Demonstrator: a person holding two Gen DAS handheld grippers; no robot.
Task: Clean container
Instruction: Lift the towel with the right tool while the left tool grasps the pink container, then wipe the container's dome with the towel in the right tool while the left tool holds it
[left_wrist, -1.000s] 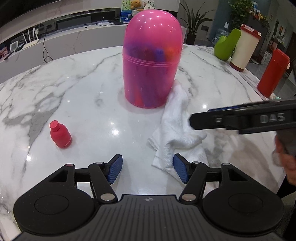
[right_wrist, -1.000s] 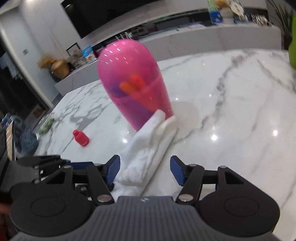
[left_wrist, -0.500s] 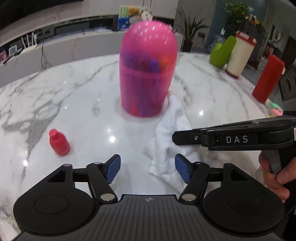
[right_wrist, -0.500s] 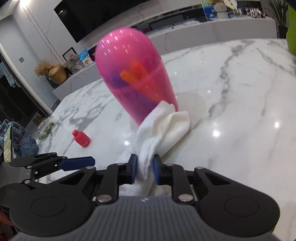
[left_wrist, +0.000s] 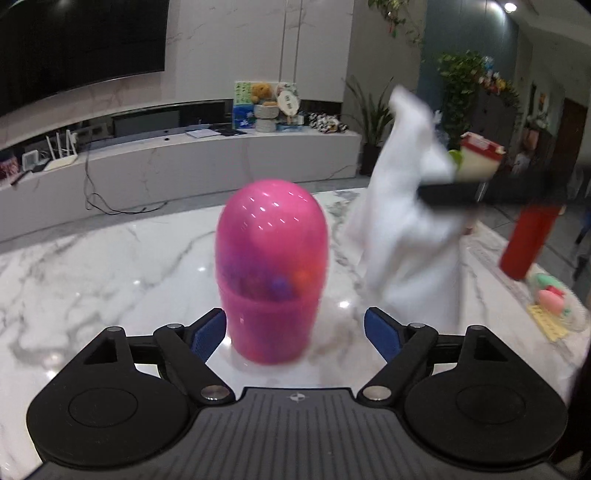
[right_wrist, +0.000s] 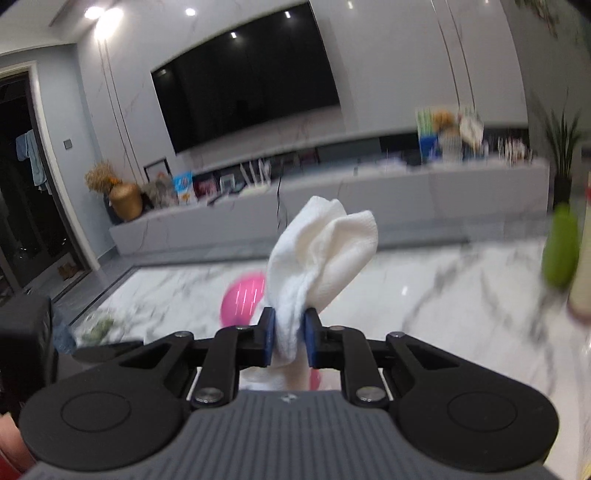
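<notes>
A pink dome-topped container stands upright on the marble table, with coloured things inside. My left gripper is open, its blue pads level with the container's base, which sits between them nearer the left pad. My right gripper is shut on a white cloth and holds it up in the air. The cloth hangs to the right of the container in the left wrist view. The container's top shows behind the cloth in the right wrist view.
A red bottle, a cream jug with a red lid and a green container stand at the table's right side. Small pink and yellow items lie at the right edge. A low counter runs behind the table.
My right gripper closed on the cloth and lifted it off the table. My left gripper moved forward, so the container's base now lies between its pads.
</notes>
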